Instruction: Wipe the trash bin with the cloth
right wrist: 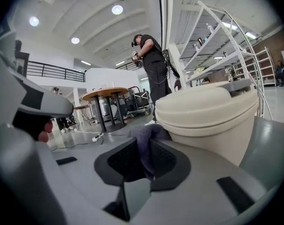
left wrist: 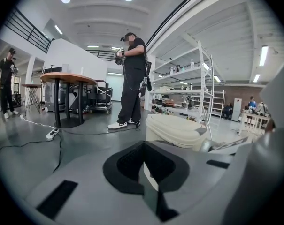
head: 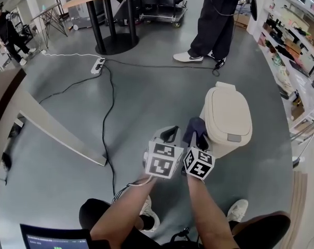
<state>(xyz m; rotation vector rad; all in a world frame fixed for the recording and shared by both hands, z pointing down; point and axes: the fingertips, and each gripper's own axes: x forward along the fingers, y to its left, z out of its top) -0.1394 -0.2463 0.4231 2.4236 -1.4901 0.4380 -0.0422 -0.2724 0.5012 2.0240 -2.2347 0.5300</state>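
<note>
The cream trash bin (head: 228, 119) stands on the grey floor with its lid down, just right of both grippers. My right gripper (head: 197, 139) is shut on a dark blue-grey cloth (head: 194, 129), which rests against the bin's left side. In the right gripper view the cloth (right wrist: 150, 136) bunches up between the jaws of the right gripper (right wrist: 142, 149), touching the bin (right wrist: 207, 121). My left gripper (head: 170, 135) hovers beside it on the left, shut and holding nothing. In the left gripper view the left gripper (left wrist: 142, 146) points past the bin (left wrist: 174, 130).
A person (head: 216, 19) stands beyond the bin. Shelving (head: 297, 51) lines the right side. A black cable (head: 111, 113) and a power strip (head: 98, 65) lie on the floor to the left, near a round table base (head: 115, 41) and a slanted beige board (head: 53, 134).
</note>
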